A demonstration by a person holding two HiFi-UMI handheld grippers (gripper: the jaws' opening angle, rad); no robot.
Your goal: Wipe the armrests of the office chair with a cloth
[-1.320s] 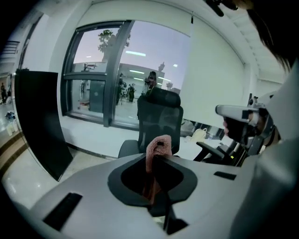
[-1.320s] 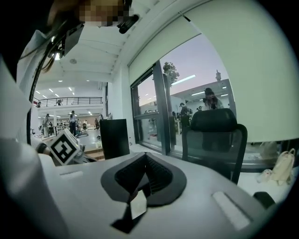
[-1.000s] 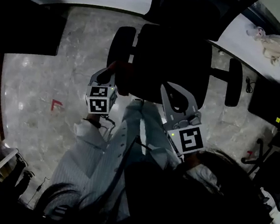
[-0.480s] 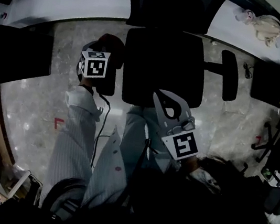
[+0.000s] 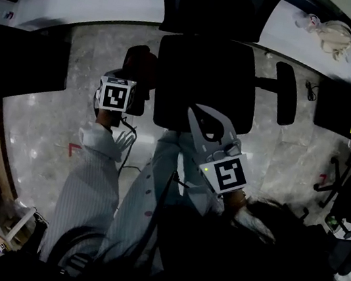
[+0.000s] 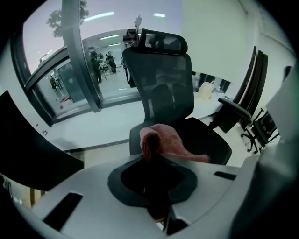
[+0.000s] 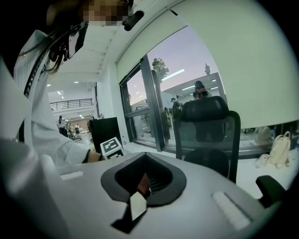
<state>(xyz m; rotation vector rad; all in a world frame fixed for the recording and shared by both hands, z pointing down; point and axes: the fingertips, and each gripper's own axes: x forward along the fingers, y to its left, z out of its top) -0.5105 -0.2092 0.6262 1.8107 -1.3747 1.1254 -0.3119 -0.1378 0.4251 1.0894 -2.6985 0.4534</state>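
Left gripper view, left hand-held gripper (image 6: 150, 156) clamping pink cloth (image 6: 170, 140) at armrest (image 5: 138, 105), right hand-held gripper (image 7: 140, 186) closed

Cloth (image 6: 163, 140) dusty pink — office chair (image 5: 206, 82) black, mesh back; floor (image 5: 44, 128) grey, marbled; sleeve (image 5: 91, 189) pale, fine-striped.

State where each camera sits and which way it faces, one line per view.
Head view: on the person's head, facing steeply down at the office chair; shows left tool, right tool and sleeves.
Left gripper view: on the left tool, looking along jaws shut on the pink cloth, toward the backrest.
Right gripper view: on the right tool, facing the backrest; shows the left sleeve.
Shared: all see the chair; the right gripper view also catches the left tool's cube.
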